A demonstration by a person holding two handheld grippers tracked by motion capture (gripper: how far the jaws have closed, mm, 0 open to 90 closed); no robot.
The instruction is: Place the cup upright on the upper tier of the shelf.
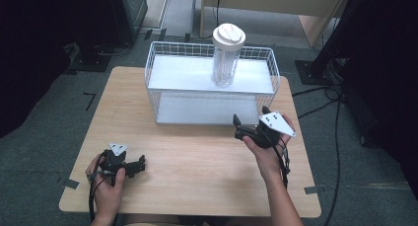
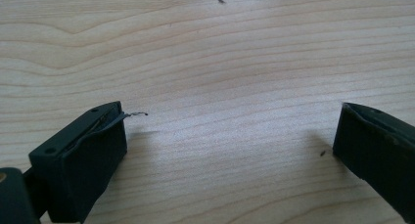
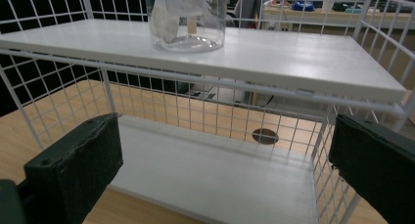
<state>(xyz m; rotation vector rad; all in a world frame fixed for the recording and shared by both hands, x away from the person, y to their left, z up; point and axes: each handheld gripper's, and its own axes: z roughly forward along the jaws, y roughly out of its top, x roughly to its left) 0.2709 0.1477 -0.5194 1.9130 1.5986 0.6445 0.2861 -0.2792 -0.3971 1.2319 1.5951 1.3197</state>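
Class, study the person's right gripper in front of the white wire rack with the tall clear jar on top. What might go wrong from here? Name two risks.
1. The tall clear plastic jar with a white lid stands on the top shelf of the white wire rack; a high or one-sided grip might tip it.
2. The open right gripper sits low, facing the rack's front wires and lower shelf; rising carelessly, its jaws may snag the shelf edge and shift the rack.

The left gripper [image 2: 230, 136] hangs wide apart over bare wooden table [image 2: 220, 57].
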